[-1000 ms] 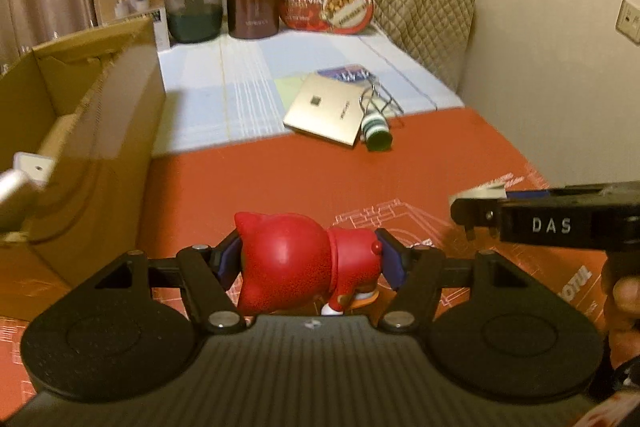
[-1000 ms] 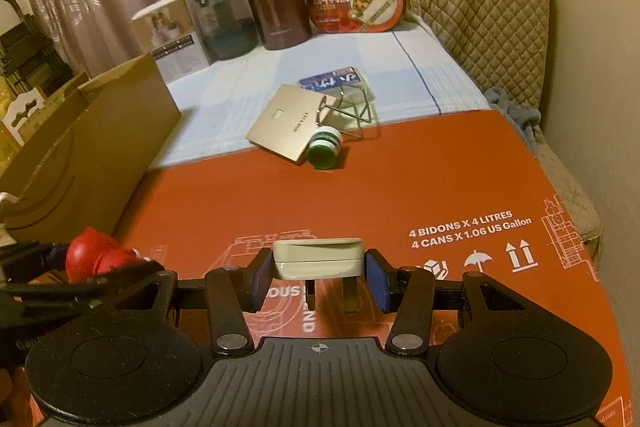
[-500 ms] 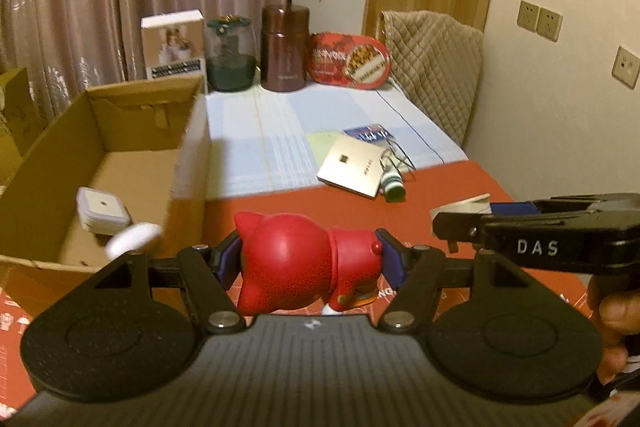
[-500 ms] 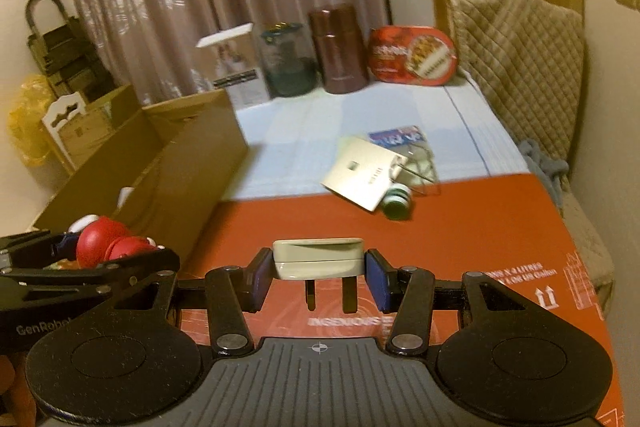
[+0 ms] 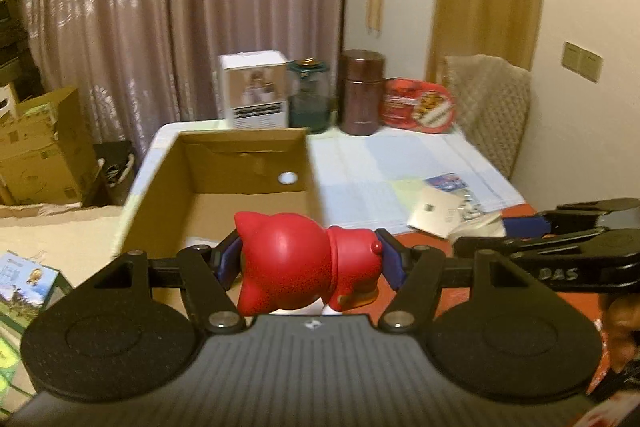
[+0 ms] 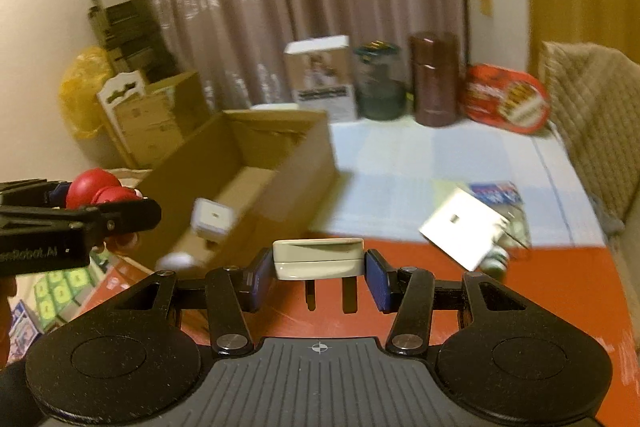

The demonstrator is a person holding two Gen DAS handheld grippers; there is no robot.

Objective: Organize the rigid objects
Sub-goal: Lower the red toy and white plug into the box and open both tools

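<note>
My left gripper [image 5: 310, 261] is shut on a red cat figurine [image 5: 308, 263], held in the air just before the near end of an open cardboard box [image 5: 244, 167]. My right gripper [image 6: 318, 273] is shut on a cream plug adapter [image 6: 318, 258] with its pins pointing down, above the red sheet [image 6: 560, 291]. In the right wrist view the left gripper [image 6: 60, 205] with the figurine [image 6: 96, 189] shows at the left, beside the box [image 6: 280, 163]. A white square thing [image 6: 212, 219] lies inside the box.
A beige card [image 6: 460, 231], a blue packet [image 6: 496, 193], a wire stand and a green-capped bottle [image 6: 496, 259] lie on the pale cloth's edge. A white carton [image 5: 256, 95], glass jar [image 5: 310, 95], brown canister [image 5: 362, 93] and red tin [image 5: 418, 105] stand at the back. More boxes sit left.
Both grippers rose and swung left toward the cardboard box, each keeping its object. The box's inside has come into view ahead of the left gripper.
</note>
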